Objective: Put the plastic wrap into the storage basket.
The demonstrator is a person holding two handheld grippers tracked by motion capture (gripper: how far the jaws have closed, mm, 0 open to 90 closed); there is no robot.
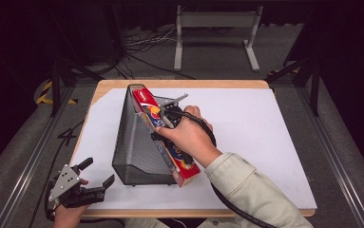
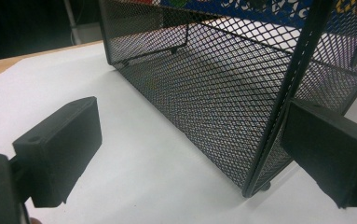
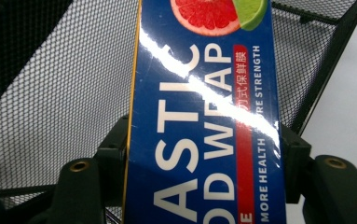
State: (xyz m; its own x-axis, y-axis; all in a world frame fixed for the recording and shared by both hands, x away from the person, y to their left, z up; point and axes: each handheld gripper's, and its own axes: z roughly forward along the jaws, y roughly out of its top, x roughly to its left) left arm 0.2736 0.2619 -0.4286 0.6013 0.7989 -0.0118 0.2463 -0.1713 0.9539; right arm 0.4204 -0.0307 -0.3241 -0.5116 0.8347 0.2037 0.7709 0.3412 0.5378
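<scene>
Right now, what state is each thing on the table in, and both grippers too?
Plastic wrap box: closed, tilted, lying along the basket's right edge, clamped across its width.
Mesh basket: on the white sheet, its open side facing right.
Right gripper: jaws shut on the plastic wrap box.
Left gripper: jaws open, nothing between them, near the basket's front corner.

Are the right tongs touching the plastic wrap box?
Touching. In the right gripper view, the right tongs press both long sides of the plastic wrap box, with no gap showing.
</scene>
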